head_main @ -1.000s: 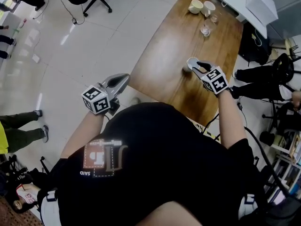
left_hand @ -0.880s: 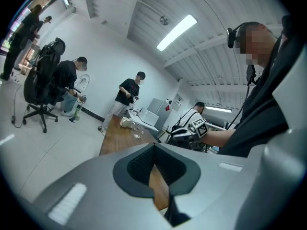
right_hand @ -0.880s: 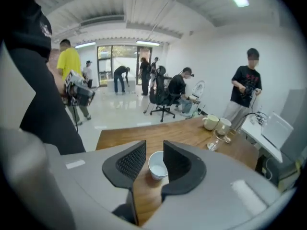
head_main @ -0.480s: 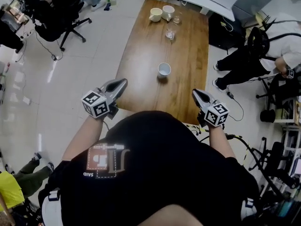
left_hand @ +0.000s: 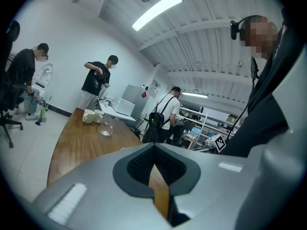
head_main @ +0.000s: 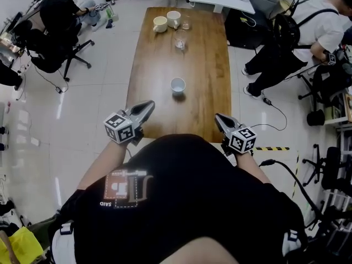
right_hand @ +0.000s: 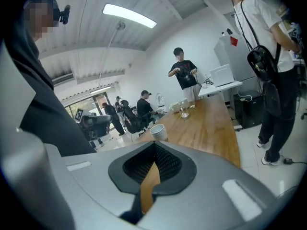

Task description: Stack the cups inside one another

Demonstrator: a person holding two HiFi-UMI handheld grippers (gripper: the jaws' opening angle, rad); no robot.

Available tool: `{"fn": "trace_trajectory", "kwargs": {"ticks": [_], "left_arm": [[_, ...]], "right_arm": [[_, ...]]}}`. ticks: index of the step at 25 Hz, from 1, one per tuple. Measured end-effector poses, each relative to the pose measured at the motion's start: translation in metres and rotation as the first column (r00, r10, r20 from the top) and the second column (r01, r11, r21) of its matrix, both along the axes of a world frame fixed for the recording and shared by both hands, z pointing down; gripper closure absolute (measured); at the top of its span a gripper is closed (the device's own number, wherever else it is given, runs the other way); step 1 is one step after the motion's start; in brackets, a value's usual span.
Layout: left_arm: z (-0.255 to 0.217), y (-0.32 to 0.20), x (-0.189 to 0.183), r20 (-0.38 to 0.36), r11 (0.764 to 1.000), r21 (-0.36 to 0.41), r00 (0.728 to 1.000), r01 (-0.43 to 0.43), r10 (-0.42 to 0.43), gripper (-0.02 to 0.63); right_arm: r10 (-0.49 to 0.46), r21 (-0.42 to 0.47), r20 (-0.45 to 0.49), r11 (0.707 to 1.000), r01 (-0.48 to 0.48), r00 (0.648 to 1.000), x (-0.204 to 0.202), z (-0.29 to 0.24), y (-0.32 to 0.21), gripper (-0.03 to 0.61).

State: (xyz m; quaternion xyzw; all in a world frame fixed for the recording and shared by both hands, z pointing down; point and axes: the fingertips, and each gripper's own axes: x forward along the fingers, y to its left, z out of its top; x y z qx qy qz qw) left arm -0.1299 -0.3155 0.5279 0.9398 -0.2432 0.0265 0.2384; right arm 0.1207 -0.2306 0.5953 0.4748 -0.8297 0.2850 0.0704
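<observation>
White nested cups [head_main: 177, 85] stand on the long brown wooden table [head_main: 206, 54], at 1 o'clock of the left gripper [head_main: 147, 105] and 11 o'clock of the right gripper [head_main: 219, 118], well apart from both. Each gripper's jaws are pressed together, empty

Only legible text: "SAID", small white letters on the black shirt [head_main: 192, 202], below its square orange-and-white logo [head_main: 124, 187]. Cubes on the left gripper [head_main: 148, 104] and right gripper [head_main: 218, 117] show black-and-white code squares, no letters.
</observation>
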Motion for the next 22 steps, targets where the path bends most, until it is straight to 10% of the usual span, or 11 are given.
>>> {"fn": "trace_trajectory", "kwargs": {"ticks": [22], "left_arm": [[0.000,-0.002,-0.031,0.003,0.998,0.003,0.998,0.070,-0.070,0.612]], "right_arm": [[-0.076,0.040,-0.103,0.996,0.081,0.992,-0.004,-0.018,-0.032,0.566]]}}
